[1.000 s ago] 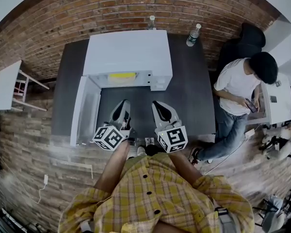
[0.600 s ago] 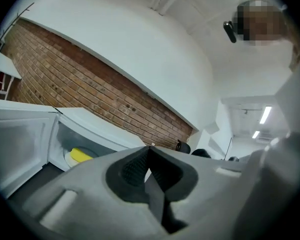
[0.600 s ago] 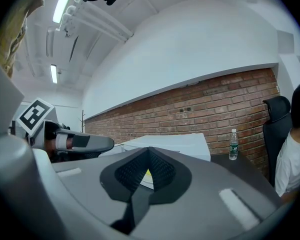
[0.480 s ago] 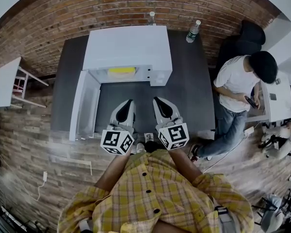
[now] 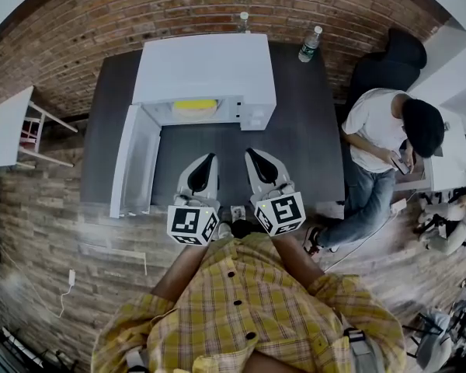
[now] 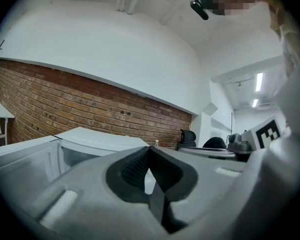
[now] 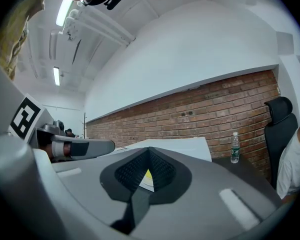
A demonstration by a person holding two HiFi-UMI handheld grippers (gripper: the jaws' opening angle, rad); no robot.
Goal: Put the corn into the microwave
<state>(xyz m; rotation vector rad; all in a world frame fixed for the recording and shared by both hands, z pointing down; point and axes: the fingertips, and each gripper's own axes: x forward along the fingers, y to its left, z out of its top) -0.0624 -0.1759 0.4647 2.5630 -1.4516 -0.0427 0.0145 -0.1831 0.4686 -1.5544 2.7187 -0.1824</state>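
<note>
My left gripper (image 5: 206,160) has rolled upright since a second ago, and my right gripper (image 5: 254,155) has kept still. Both are closed and empty. The corn (image 5: 196,105) lies inside the open microwave (image 5: 206,68).

Your left claw (image 5: 207,160) has rolled back toward upright. Its marker cube (image 5: 193,224), which leaned over to your left a second ago, now sits nearly square to the head camera. The claw has also slid inward (only a small shift), so its tip lies closer to your right claw (image 5: 253,155), and the two run more nearly parallel over the dark surface (image 5: 303,146). Off to your right, the seated person (image 5: 377,127) has changed posture, with the head now bent further down and forward over their hands.
</note>
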